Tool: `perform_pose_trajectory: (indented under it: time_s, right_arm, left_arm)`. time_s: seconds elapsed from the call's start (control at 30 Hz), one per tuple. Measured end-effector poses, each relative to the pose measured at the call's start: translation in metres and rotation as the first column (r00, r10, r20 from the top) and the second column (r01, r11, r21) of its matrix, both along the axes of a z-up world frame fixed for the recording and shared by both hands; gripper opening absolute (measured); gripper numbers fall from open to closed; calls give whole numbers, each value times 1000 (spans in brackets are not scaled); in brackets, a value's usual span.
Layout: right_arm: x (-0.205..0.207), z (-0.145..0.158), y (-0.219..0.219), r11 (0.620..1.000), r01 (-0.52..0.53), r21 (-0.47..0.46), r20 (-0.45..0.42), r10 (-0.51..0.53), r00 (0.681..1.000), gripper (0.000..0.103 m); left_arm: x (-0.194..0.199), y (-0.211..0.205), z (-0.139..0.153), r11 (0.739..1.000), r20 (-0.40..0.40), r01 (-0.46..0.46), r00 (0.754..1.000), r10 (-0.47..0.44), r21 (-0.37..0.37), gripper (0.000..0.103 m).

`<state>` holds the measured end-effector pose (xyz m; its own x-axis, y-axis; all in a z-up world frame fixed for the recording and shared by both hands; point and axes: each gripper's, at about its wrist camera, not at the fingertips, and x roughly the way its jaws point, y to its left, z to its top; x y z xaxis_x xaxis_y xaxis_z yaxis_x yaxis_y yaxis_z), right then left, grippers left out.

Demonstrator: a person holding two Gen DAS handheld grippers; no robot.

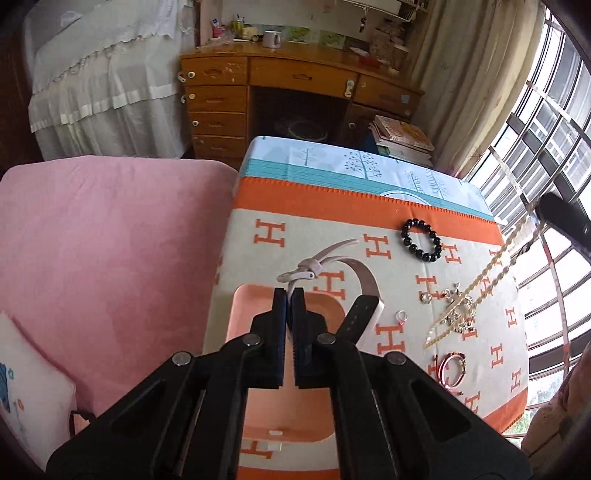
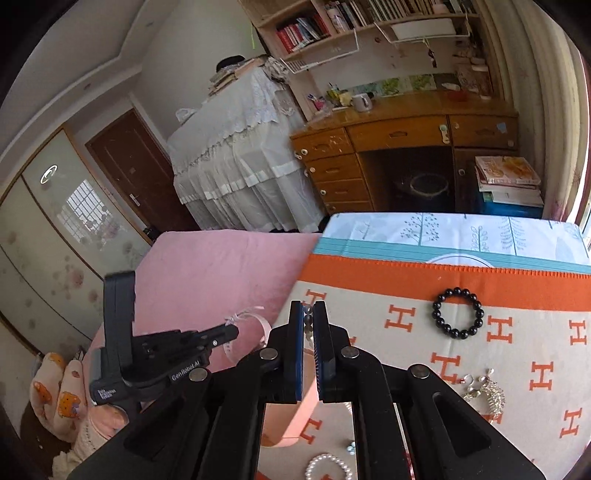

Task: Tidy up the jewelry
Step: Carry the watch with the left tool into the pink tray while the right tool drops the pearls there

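Jewelry is lifted clear for transfer to the pink tray [image 1: 243, 295]: a watch [image 1: 365, 291] strap is pinched by the left gripper [image 1: 289, 295], a gold chain [image 1: 491, 273] by the right gripper [image 2: 308, 314], above the cloth-covered table [image 1: 332, 206].

A bedroom in a private home. Beyond the fingertips of both hand-held grippers stands a scuffed wooden desk [image 2: 402, 136] with drawers, its top crowded with a white mug [image 2: 361, 102], pens and small bottles; wall shelves [image 2: 332, 26] packed with books hang above it. Left of the fingers lies a bed under a pink sheet [image 1: 110, 236], with cartoon-print pillows [image 2: 59, 398] at its near end. Farther off, a white lace cover [image 2: 236, 147] drapes a tall piece of furniture. A brown door [image 2: 129, 173] and a floral wardrobe panel [image 2: 48, 251] close the far left; curtains [image 1: 454, 74] and a barred window [image 1: 546, 140] fill the right.
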<state>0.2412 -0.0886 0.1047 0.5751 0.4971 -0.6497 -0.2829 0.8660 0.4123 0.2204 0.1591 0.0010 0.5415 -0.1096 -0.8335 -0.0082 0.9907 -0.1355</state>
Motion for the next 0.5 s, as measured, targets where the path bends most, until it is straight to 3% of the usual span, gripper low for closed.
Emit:
perform_pose_trajectory:
  time_s: [0.1,0.27,0.5]
  right_arm:
    - [-18,23,21,999,-27,28,33,26,999,5]
    - [-42,39,62,997,-72,35,63,69,996,5]
    - [-48,14,118,994,-110,6,14,110,994,5]
  left_arm:
    - [-29,12,-12,999,3,-32,999,32,21,1]
    - [-61,21,-56,997,-33,-76,996,77,30,1]
    - [-74,20,-107,987,-30,-148,988,151,68,1]
